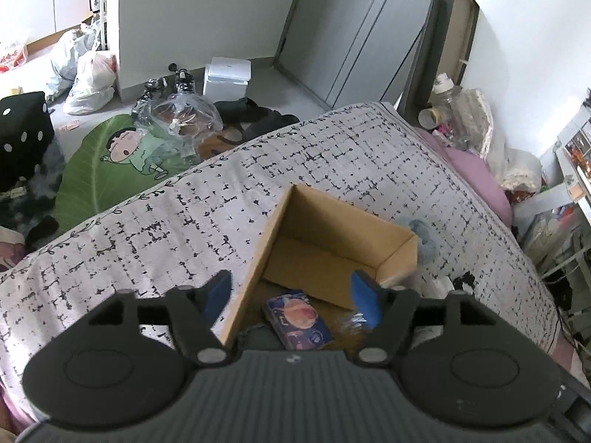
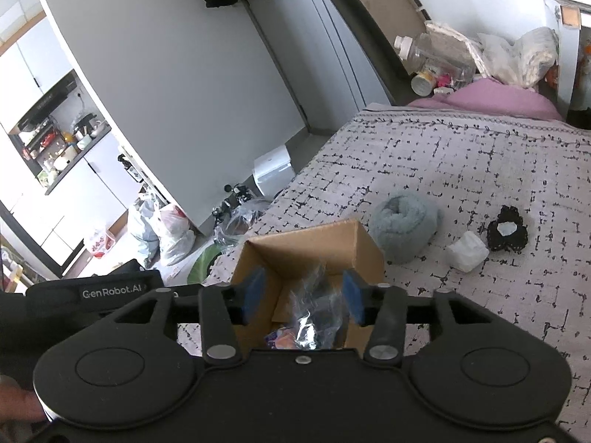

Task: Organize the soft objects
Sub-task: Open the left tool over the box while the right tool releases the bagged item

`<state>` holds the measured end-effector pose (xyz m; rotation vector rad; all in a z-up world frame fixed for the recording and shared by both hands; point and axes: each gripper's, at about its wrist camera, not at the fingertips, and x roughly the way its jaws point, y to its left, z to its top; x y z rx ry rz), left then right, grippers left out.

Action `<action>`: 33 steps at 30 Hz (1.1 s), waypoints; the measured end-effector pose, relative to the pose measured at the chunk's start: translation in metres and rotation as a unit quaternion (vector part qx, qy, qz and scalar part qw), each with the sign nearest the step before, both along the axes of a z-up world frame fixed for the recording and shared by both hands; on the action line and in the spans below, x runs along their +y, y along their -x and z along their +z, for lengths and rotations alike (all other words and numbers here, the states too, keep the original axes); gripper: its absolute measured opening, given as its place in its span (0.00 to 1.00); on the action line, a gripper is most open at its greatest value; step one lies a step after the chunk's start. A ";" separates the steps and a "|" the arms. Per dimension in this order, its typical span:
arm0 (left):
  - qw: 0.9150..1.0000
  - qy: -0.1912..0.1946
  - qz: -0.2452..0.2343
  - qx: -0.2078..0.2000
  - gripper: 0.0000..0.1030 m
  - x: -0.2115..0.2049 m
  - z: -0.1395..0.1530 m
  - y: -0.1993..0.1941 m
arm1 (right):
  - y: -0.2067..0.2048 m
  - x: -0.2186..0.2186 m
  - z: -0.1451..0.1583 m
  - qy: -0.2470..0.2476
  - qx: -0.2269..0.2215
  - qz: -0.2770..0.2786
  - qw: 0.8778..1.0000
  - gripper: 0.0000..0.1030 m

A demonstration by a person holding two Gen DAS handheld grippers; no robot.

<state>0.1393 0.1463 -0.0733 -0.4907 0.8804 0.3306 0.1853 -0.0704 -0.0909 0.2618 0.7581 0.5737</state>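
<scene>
An open cardboard box (image 1: 273,229) stands on the patterned bedspread (image 1: 147,229). Inside it lies a blue printed packet (image 1: 299,319), with a clear plastic bag (image 2: 314,306) beside it. My left gripper (image 1: 291,295) is open and empty above the box's near end. My right gripper (image 2: 303,295) is open over the box (image 2: 364,243), with the plastic bag between its fingers but not clamped. A rolled grey-blue towel (image 2: 404,223), a white folded cloth (image 2: 467,251) and a black knitted item (image 2: 508,232) lie on the bed to the right of the box. The towel (image 1: 424,238) peeks out behind the box.
A pink pillow (image 2: 498,99) and bottles (image 2: 428,59) lie at the head of the bed. On the floor to the left are a green leaf-shaped mat (image 1: 107,162), plastic bags (image 1: 88,77), a white foam box (image 1: 227,77) and a black cube (image 1: 24,136).
</scene>
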 end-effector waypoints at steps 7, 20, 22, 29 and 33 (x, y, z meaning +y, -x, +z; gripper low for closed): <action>1.000 -0.020 -0.008 0.004 0.80 -0.016 0.011 0.005 | 0.009 -0.022 0.015 0.017 -0.026 -0.031 0.999 0.83; 0.999 -0.026 -0.020 -0.028 0.96 -0.056 0.039 0.043 | 0.035 -0.079 0.038 0.006 -0.051 -0.074 0.996 1.00; 0.999 -0.030 -0.021 -0.029 0.99 -0.062 0.043 0.048 | 0.037 -0.084 0.040 0.008 -0.049 -0.069 0.996 1.00; 0.998 -0.046 -0.015 -0.036 1.00 -0.078 0.056 0.059 | 0.046 -0.106 0.046 -0.001 -0.036 -0.070 0.997 1.00; 0.997 -0.053 -0.021 -0.048 1.00 -0.087 0.066 0.063 | 0.050 -0.118 0.050 -0.009 -0.037 -0.069 0.997 1.00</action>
